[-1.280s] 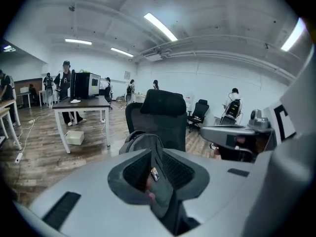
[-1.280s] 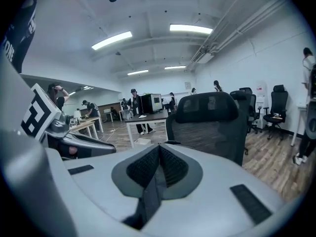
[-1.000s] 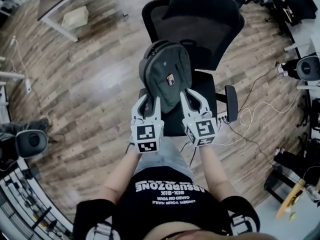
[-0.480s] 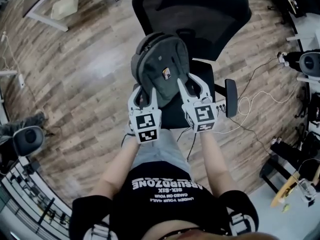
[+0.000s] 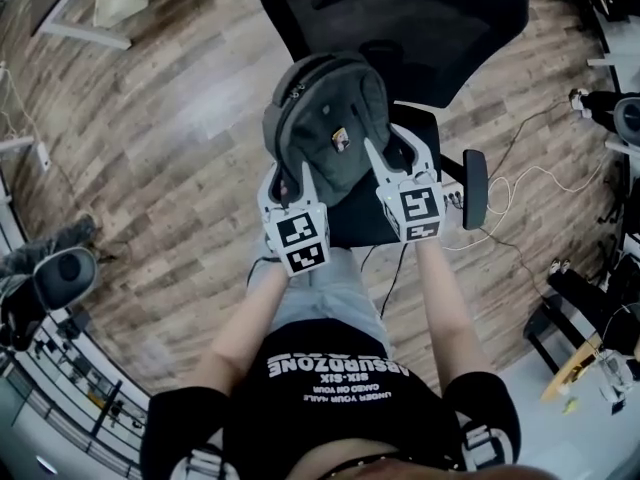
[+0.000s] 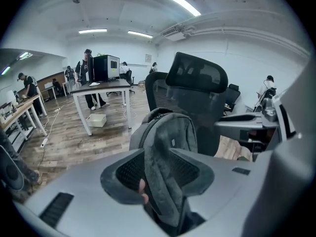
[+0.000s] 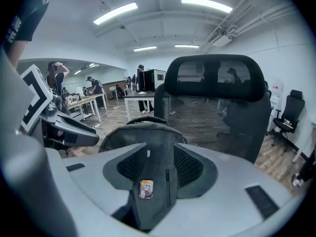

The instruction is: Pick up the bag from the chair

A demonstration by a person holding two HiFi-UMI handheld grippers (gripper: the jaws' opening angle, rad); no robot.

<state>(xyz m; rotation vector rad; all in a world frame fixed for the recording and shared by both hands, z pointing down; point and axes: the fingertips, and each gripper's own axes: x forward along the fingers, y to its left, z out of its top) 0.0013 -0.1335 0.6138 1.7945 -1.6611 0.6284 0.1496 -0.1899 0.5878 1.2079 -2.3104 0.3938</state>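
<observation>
Left claw (image 5: 287,178), right claw (image 5: 393,153) clamp bag (image 5: 330,118); gripper views show the pinch.

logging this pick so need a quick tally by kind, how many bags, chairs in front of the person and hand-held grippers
bag: 1 (grey)
chair: 1 (black)
hand-held grippers: 2 (left hand-held gripper and right hand-held gripper, each shut on the bag)
total: 4
</observation>
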